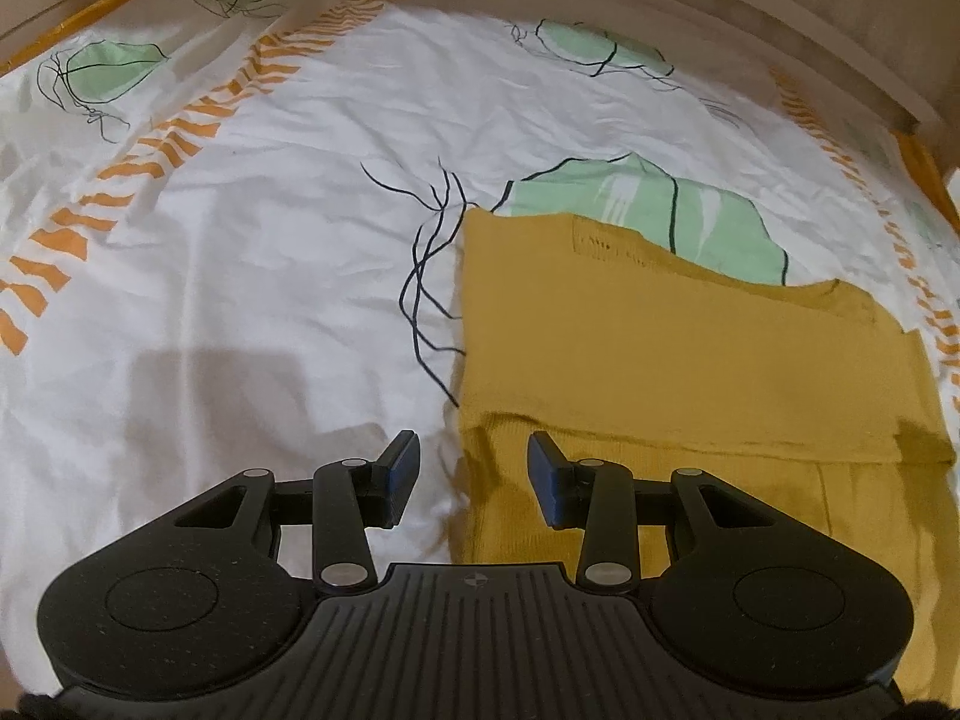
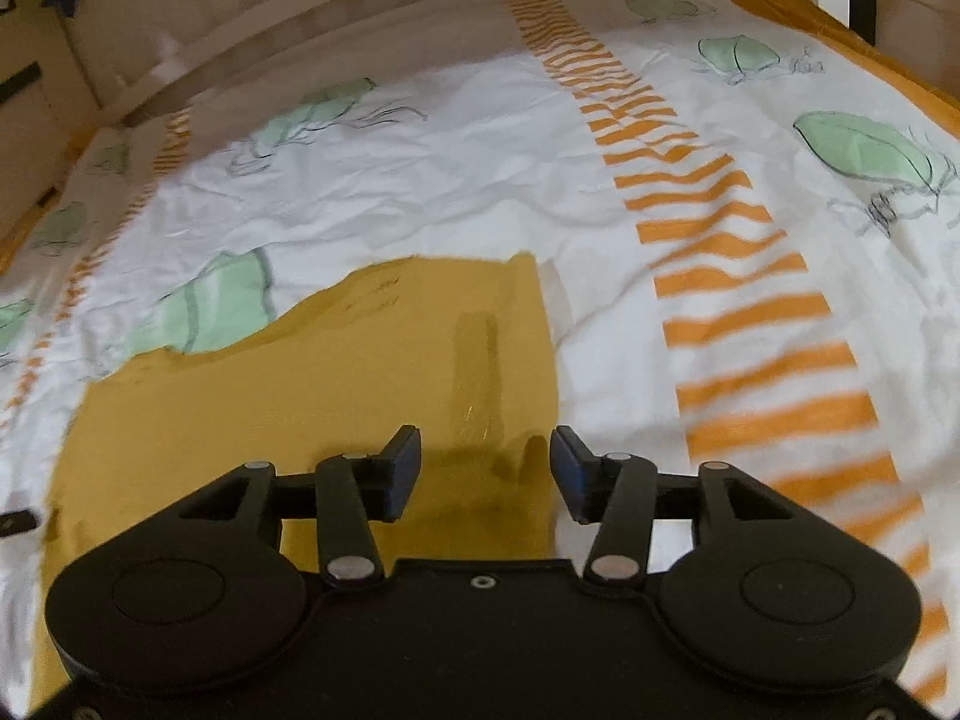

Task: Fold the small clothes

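Both grippers, left [image 1: 471, 474] and right [image 2: 485, 471], jaws apart, empty, over mustard-yellow knitted garment [image 1: 690, 348] lying part-folded on white patterned bedsheet [image 1: 252, 228], probably positioned for next fold.

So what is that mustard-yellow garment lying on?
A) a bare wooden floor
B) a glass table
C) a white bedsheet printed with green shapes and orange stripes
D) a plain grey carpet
C: the yellow garment lies flat on a white sheet with pale green shapes outlined in dark lines and bands of orange stripes, visible in both wrist views.
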A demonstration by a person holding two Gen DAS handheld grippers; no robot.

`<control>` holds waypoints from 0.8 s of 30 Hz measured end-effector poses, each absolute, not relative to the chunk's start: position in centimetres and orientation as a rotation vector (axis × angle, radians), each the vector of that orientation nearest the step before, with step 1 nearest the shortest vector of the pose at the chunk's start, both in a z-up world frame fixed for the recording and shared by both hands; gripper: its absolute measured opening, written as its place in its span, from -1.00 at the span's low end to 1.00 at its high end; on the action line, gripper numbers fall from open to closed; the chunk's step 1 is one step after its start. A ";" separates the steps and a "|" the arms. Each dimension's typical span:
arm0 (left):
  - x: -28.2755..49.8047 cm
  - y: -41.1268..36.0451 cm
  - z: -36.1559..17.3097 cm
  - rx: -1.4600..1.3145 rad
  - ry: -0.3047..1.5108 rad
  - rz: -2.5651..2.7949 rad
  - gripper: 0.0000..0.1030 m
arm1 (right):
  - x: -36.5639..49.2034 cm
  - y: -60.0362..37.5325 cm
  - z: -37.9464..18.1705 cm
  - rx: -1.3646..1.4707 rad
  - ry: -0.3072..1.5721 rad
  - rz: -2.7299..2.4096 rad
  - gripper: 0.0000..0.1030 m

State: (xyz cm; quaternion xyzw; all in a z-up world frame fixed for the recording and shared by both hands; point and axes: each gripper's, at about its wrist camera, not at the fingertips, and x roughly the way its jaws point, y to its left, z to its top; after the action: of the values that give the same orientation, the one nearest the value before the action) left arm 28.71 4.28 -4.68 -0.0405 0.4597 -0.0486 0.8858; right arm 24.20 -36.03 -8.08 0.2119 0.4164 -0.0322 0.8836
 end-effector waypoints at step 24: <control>10.2 5.1 -3.5 -0.025 0.899 -0.203 -0.25 | 6.1 -33.0 -6.8 0.574 0.935 0.046 0.63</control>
State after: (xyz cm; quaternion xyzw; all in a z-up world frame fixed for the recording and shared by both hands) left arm 10.15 5.06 -3.53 -0.0120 0.4339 -0.0978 0.8955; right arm 6.10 -32.96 -6.75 0.2729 0.4445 0.0221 0.8529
